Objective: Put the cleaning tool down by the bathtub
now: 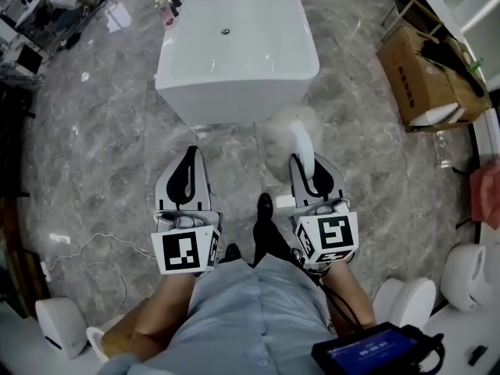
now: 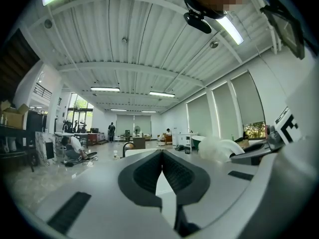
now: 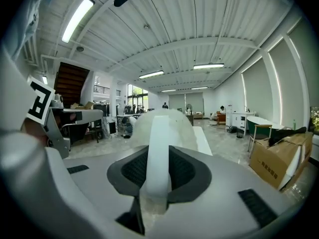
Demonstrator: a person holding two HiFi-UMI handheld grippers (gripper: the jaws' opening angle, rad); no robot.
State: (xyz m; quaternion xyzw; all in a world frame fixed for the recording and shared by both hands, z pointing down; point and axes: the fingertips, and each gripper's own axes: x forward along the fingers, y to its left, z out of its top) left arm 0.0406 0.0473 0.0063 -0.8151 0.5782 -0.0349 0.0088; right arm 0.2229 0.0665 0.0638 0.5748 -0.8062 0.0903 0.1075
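Right tongs are clamped on the cleaning tool by its handle. Left tongs are closed together with nothing in them.
You hold the tool out in front of you, apparently clear of the floor, with its fluffy white head near the close end of the bathtub. It looks light. The handle is a flat white strip, probably stiff smooth plastic, so expect it to slip between the pads. The head is soft and should squash, not break. Your grip sits toward the rear of the handle, with 1 pad on each side, which is a good spot. The bulk is all out front, so it may pivot if you tilt. Lower it head first beside the tub, then release. 1 hand is enough.
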